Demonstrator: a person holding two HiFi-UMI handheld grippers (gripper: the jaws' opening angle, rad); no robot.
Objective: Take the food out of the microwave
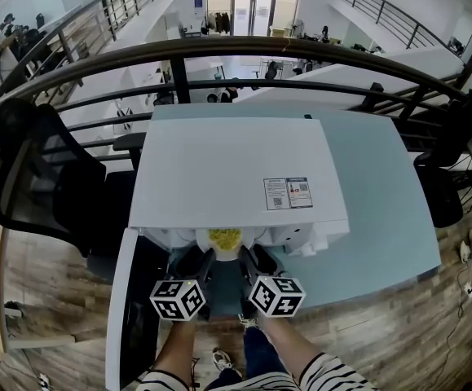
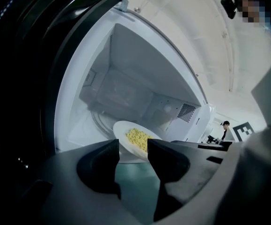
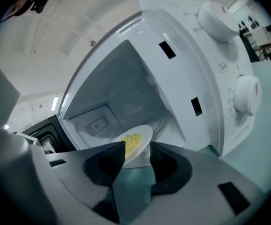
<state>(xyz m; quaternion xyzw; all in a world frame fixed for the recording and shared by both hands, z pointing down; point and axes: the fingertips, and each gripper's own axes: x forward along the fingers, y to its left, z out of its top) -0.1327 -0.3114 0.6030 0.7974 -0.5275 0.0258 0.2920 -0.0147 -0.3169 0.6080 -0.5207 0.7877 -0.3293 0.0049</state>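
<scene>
A round white plate carries a small heap of yellow food. It sits at the front lip of an open white microwave, about midway along the opening. The plate lies flat with the food facing up; being round, it has no long side.

The left gripper meets the plate's left side and the right gripper its right side, both pointing into the opening. In the left gripper view, the jaws of the left gripper are spread a little, with the rim of the plate and the food just past their tips. In the right gripper view, the jaws of the right gripper are likewise parted, and the plate sits at their tips. Neither pair is pressed onto the rim; whether they touch it is unclear.

The microwave's door is swung out to the left. Two round dials sit on its right front panel. The microwave stands at the front edge of a pale teal table.
</scene>
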